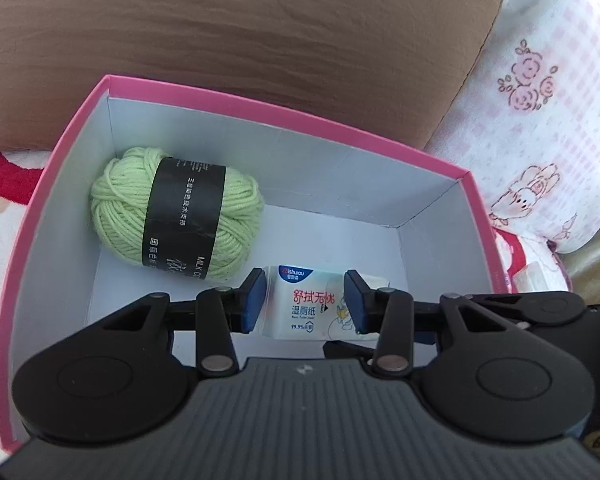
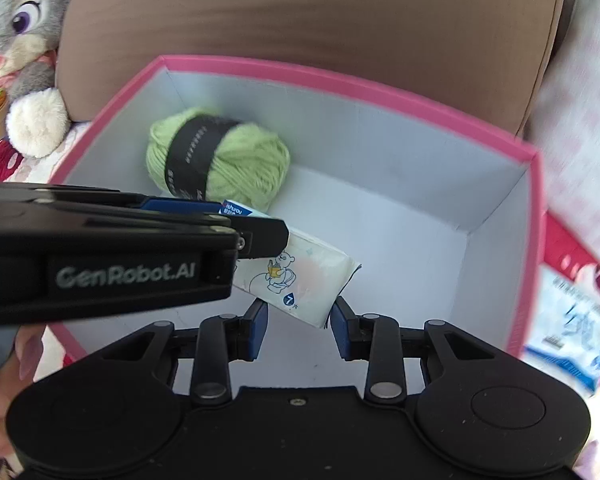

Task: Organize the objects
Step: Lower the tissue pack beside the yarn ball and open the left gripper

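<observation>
At the far left of the right wrist view, a grey plush rabbit [image 2: 18, 32] is seen leaning beside a brown cushion [image 2: 300, 12]. A pink-rimmed box [image 1: 80, 120] with white inner walls is set in front of that cushion. In its left rear part a ball of light green yarn [image 1: 172, 216] with a black paper band is lying on its side. Just right of the yarn and nearer the cameras, a small pack of wet toilet paper [image 1: 304, 304] is held above the box floor. The pack is pinched across its width by the left gripper [image 1: 306, 300], whose blue pads are pressed onto its two sides. In the right wrist view the same pack is seen tilted, with its lower corner lying between the fingers of the right gripper [image 2: 298, 322]; whether those pads are touching it cannot be told, and the jaws are set narrowly apart. Further right, a pink-and-white printed pillow [image 1: 540, 100] is seen, and outside the box a blue-and-white packet [image 2: 572, 324] is blurred
</observation>
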A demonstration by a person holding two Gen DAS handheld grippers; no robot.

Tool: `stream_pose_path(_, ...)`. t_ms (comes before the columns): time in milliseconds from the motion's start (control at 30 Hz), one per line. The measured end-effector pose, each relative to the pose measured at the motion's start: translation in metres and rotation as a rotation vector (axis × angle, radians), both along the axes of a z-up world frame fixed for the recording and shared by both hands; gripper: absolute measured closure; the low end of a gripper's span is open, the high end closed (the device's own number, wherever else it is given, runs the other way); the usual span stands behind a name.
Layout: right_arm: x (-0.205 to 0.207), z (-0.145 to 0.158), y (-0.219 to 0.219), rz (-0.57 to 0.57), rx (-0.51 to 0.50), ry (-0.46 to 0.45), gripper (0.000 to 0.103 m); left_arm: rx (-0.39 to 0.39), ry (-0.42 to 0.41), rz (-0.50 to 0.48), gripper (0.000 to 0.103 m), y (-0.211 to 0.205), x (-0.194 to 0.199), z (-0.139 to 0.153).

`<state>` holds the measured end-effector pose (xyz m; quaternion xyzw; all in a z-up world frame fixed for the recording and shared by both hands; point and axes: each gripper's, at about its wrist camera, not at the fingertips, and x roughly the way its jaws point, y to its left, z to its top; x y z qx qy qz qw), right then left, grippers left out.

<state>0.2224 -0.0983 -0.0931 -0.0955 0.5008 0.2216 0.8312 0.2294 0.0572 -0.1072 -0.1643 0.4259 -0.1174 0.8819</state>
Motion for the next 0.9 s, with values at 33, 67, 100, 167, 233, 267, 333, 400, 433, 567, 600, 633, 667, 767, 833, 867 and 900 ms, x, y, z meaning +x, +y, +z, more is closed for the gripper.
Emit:
stream_pose_path(33, 0.001, -0.002, 0.0, -0.008, 0.005, 0.007, 0.064, 0.003, 0.0, 0.0, 0.062, 0.0, 0.001, -0.001)
stream_pose_path(67, 0.002, -0.004, 0.0, -0.01, 0.006, 0.014, 0.064, 0.002, -0.002, 0.001, 0.062, 0.0, 0.001, -0.002)
stream_pose_path(100, 0.003, -0.006, 0.001, -0.01, 0.007, 0.017, 0.064, 0.002, -0.002, 0.003, 0.062, 0.0, 0.001, -0.004)
stream_pose_path(167, 0.004, -0.008, 0.001, -0.009, 0.009, 0.023, 0.064, 0.0, 0.002, 0.009, 0.062, 0.002, 0.002, -0.007)
stream_pose_path(233, 0.005, -0.01, 0.0, -0.007, 0.016, 0.034, 0.064, -0.006, 0.013, 0.013, 0.062, 0.003, 0.003, -0.009)
stream_pose_path(267, 0.005, -0.01, 0.0, -0.006, 0.016, 0.04, 0.064, -0.004, 0.015, 0.01, 0.062, 0.003, 0.004, -0.009)
stream_pose_path(333, 0.004, -0.013, -0.001, -0.006, 0.012, 0.046, 0.064, 0.001, 0.018, 0.005, 0.062, 0.001, 0.004, -0.01)
stream_pose_path(400, 0.006, -0.015, -0.003, -0.02, 0.013, 0.063, 0.064, 0.005, 0.02, 0.004, 0.062, -0.002, 0.005, -0.013)
stream_pose_path(433, 0.007, -0.016, -0.005, -0.03, 0.02, 0.078, 0.065, 0.013, 0.024, 0.006, 0.062, -0.003, 0.005, -0.015)
stream_pose_path(567, 0.012, -0.018, -0.008, -0.054, 0.045, 0.122, 0.067, 0.003, 0.067, 0.023, 0.063, -0.006, 0.007, -0.022)
stream_pose_path(600, 0.013, -0.019, -0.008, -0.049, 0.043, 0.132, 0.067, 0.008, 0.063, 0.025, 0.063, -0.007, 0.007, -0.022)
stream_pose_path(633, 0.014, -0.02, -0.009, -0.053, 0.044, 0.138, 0.068, 0.006, 0.06, 0.03, 0.064, -0.006, 0.007, -0.022)
stream_pose_path(667, 0.015, -0.02, -0.009, -0.06, 0.047, 0.145, 0.068, -0.003, 0.061, 0.033, 0.064, -0.005, 0.008, -0.022)
stream_pose_path(767, 0.017, -0.02, -0.011, -0.07, 0.055, 0.155, 0.072, -0.019, 0.068, 0.041, 0.064, -0.001, 0.01, -0.022)
stream_pose_path(833, 0.019, -0.021, -0.009, -0.071, 0.045, 0.163, 0.079, -0.03, 0.076, 0.039, 0.064, 0.0, 0.01, -0.02)
stream_pose_path(867, 0.017, -0.021, -0.007, -0.072, 0.043, 0.169, 0.079, -0.024, 0.077, 0.042, 0.064, 0.001, 0.01, -0.019)
stream_pose_path(900, 0.019, -0.021, -0.006, -0.071, 0.041, 0.174, 0.079, -0.01, 0.072, 0.046, 0.064, 0.001, 0.01, -0.017)
